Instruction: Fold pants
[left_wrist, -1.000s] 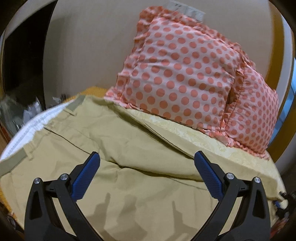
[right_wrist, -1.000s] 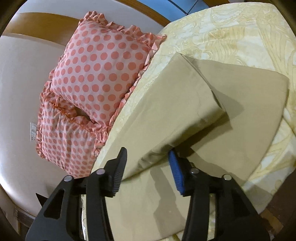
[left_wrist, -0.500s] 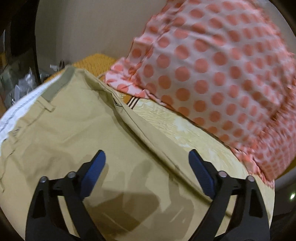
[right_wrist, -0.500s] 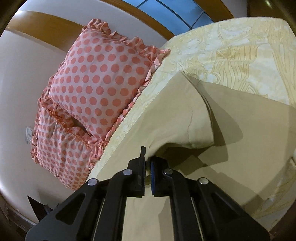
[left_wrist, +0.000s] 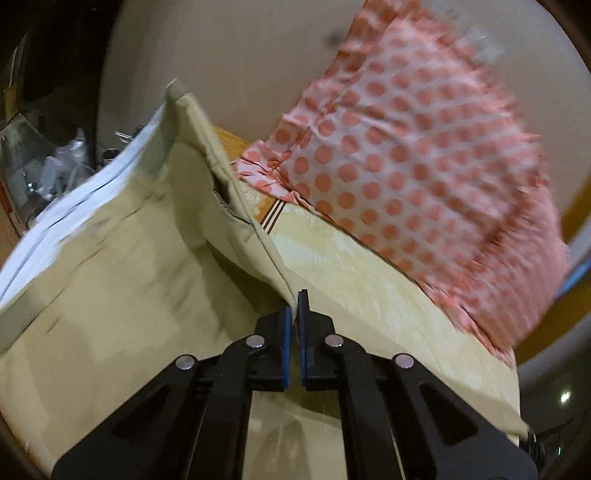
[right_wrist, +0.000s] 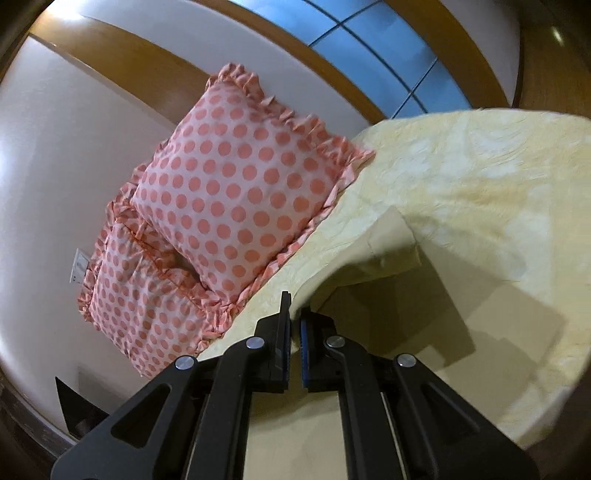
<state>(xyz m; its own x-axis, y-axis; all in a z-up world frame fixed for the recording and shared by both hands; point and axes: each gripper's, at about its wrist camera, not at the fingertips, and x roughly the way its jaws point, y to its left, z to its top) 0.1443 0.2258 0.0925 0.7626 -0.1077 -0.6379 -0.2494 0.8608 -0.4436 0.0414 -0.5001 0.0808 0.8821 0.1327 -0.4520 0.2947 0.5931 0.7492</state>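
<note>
On the bed: pants (left_wrist: 122, 280) lifted off bedspread (left_wrist: 362, 280), beside pillows (right_wrist: 236, 199).
Left gripper (left_wrist: 293, 306): clamped on pants edge.
Right gripper (right_wrist: 293, 310): pinching pants fabric.

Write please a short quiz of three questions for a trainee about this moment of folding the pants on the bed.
1. True or false: the left gripper is shut on an edge of the khaki pants.
2. Multiple choice: what does the right gripper hold? A) the polka-dot pillow B) the pants fabric C) nothing
3. Fill in: beyond the pants, against the wall, lie two ____ pillows on the yellow bedspread.

Key: 1. True, the fingers pinch the raised edge. 2. B, the cloth rises from between the closed fingers and drapes down to the bed. 3. Polka-dot, pink with orange-red spots and frilled edges.
</note>
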